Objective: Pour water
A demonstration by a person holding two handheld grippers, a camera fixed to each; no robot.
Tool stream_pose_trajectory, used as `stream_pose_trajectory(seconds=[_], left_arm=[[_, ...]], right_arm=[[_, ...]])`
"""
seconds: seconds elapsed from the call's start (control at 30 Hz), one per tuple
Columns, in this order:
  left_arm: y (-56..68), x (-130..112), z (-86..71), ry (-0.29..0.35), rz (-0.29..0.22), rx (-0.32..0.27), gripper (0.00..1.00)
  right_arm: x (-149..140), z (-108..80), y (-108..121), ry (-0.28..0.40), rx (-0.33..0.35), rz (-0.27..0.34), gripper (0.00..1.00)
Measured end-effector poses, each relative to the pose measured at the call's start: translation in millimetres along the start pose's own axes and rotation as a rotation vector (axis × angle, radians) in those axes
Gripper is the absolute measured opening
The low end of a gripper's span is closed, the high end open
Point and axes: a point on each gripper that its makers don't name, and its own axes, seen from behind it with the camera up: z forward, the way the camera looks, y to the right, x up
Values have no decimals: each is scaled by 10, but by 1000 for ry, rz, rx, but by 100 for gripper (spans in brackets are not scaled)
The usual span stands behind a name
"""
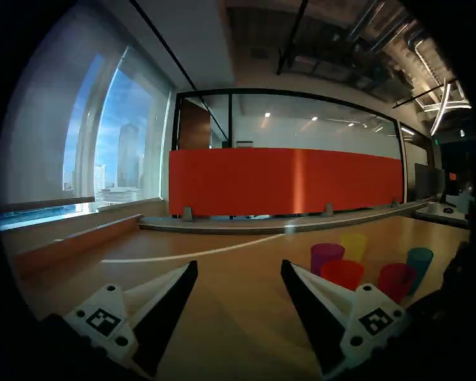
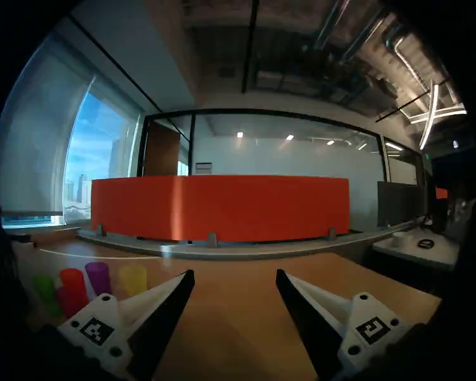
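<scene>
Several coloured plastic cups stand together on the wooden table. In the left gripper view they sit at the right: a purple cup (image 1: 325,255), a yellow cup (image 1: 353,246), a red cup (image 1: 342,274), a second red cup (image 1: 395,281) and a teal cup (image 1: 419,265). My left gripper (image 1: 239,268) is open over bare table, the cups just past its right finger. In the right gripper view the cups stand at the left: green (image 2: 45,291), red (image 2: 73,289), purple (image 2: 98,277), yellow (image 2: 133,278). My right gripper (image 2: 235,276) is open and holds nothing.
An orange divider panel (image 1: 289,181) runs along the far edge of the table (image 1: 238,305). Tall windows (image 1: 120,152) line the left side. A neighbouring desk with a monitor (image 2: 396,203) and small items lies at the right.
</scene>
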Motion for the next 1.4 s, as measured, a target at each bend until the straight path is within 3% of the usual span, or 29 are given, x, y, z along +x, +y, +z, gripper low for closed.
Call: stream_pose_trajectory(seconds=[0.4,0.8,1.4], left_arm=[[0,-2,-5,0,0,0,97],[2,-5,-10,0,0,0,97],[-1,0,-2,0,0,0,97]], right_arm=[[-236,59,-72,-23,13,-37,99],[-418,96,-26,-53,9,-8,99],[-424,87,-2,-64,-3,6,99]])
